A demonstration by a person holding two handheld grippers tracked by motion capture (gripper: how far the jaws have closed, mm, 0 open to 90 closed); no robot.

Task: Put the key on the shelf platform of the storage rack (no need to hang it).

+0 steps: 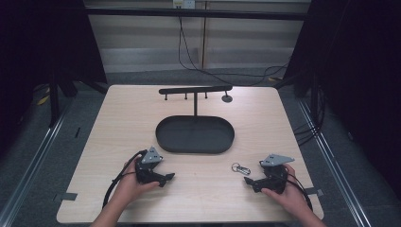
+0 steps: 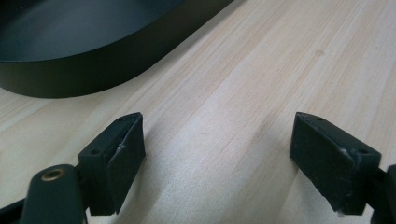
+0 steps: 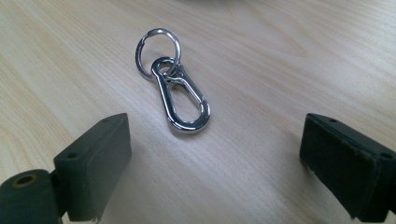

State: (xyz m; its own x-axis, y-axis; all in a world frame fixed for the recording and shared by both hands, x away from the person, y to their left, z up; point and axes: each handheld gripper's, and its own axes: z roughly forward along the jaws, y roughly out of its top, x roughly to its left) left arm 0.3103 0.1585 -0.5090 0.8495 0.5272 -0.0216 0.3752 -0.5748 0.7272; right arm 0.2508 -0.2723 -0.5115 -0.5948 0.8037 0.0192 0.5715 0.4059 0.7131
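The right tongs (image 3: pixel 212 163) stood wide apart, holding nothing; the silver clip (image 3: pixel 180 95) lay flat on the table (image 3: pixel 289 60) just ahead, between the jaws' lines. The left tongs (image 2: pixel 217 154) gaped too, near the black tray (image 2: pixel 84 56).

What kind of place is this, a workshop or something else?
Probably a recording lab: a bare wooden table ringed by dark curtains, cables trailing across the floor, and a person holding the left gripper and the right gripper.

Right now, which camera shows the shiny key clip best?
The right gripper view: the key clip lies large and sharp between open jaws, ring and hook clear. In the high view it is a tiny glint beside the right gripper.
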